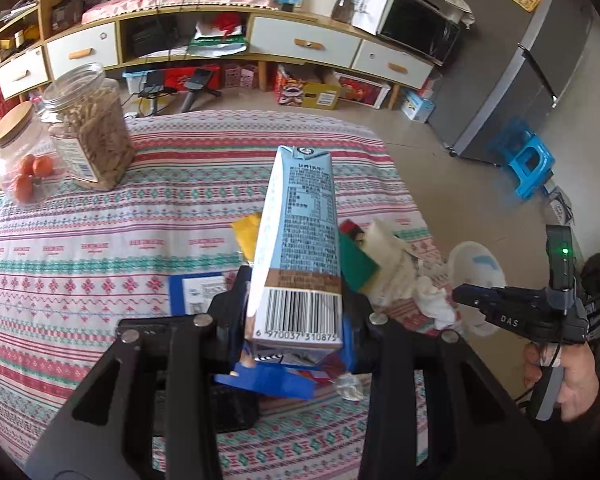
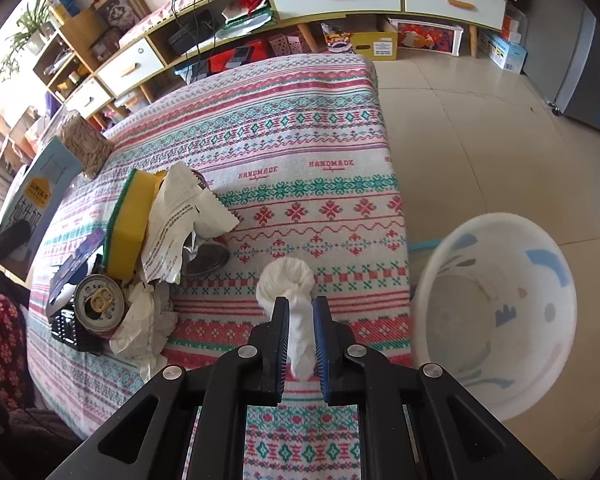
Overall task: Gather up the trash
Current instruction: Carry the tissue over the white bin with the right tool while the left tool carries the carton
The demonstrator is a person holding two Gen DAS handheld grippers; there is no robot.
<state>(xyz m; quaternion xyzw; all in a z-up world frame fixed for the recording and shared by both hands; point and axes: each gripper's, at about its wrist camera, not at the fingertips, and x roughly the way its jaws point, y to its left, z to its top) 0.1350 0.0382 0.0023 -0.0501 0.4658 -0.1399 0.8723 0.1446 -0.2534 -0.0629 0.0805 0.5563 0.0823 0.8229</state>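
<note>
1. Left gripper (image 1: 296, 320) is clamped on a milk carton (image 1: 300, 240), centre of the left view, carton upright and held near its barcode end. It is lifted above the trash pile.
2. Right gripper (image 2: 302, 344) is clamped on a twisted white tissue (image 2: 290, 292), lower centre of the right view, held over the tablecloth (image 2: 300, 120) edge.
3. White plastic bin (image 2: 496, 312) sits at lower right of the right view, on the floor just beside the table, and looks empty inside.
4. Likely step in hand: carry both items to the bin. Best to move the tissue first since it is nearest; get the fingers fully over the rim before opening, as tissue is light and may drift.
5. Carton is rigid coated card, boxy, smooth; grip looks stable. Bring it over the rim end-first so it drops in clean.
6. Remaining pile, centre left of the right view: yellow sponge (image 2: 130, 216) with green scrub face, soft; white crinkly wrapper (image 2: 180, 216); opened metal can (image 2: 98, 304) on its side, hard and prone to roll; more crumpled tissue (image 2: 144, 324).
7. Two jars at upper left of the left view: not trash, leave.
</note>
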